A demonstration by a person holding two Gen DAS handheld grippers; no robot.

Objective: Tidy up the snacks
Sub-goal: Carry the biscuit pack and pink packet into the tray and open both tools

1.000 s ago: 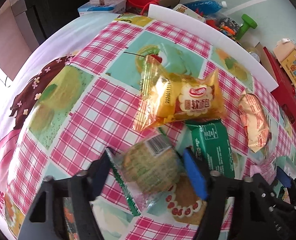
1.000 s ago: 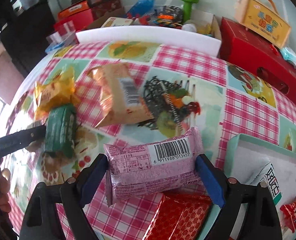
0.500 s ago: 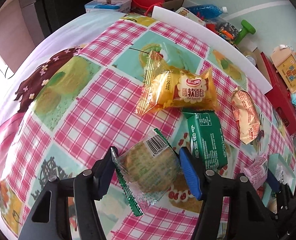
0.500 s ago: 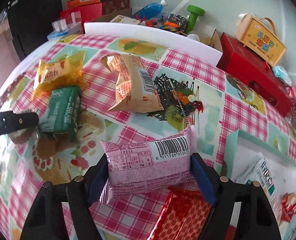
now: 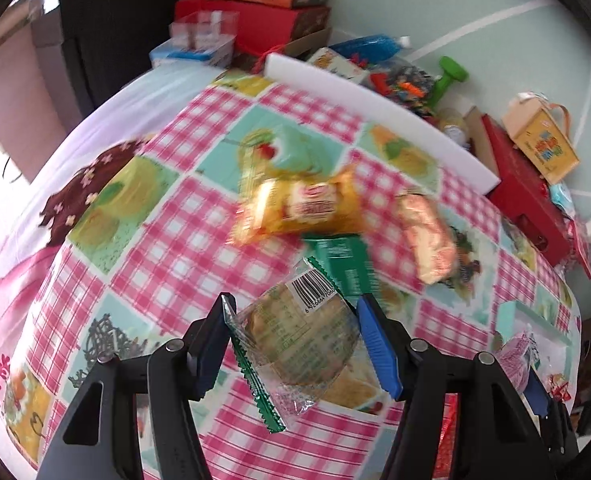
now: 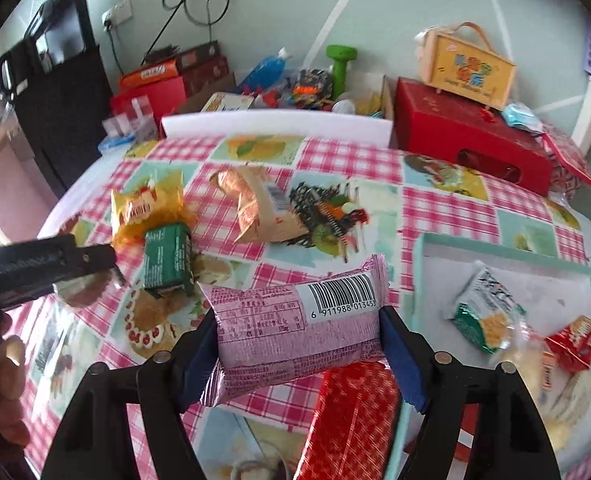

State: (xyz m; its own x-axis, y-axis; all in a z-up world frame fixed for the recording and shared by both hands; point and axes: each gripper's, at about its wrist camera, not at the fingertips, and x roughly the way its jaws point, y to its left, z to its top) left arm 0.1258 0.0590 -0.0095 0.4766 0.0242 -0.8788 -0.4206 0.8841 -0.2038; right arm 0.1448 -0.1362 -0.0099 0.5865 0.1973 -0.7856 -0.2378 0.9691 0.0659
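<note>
The left hand-held gripper [image 5: 295, 344] is gripping a clear-wrapped round cake [image 5: 299, 340], its jaws partly closed, and is carrying it up off the table [image 5: 175, 240]. The right hand-held gripper [image 6: 299, 344], whose jaws have just been closing, is pinching the pink packet [image 6: 295, 328] and lifting it beside the teal tray [image 6: 495, 252], the likely destination.

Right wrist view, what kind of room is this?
Probably a lived-in home room: a table under a checked fruit-print tablecloth, gift boxes and a green dumbbell piled against the wall, a wall socket.
</note>
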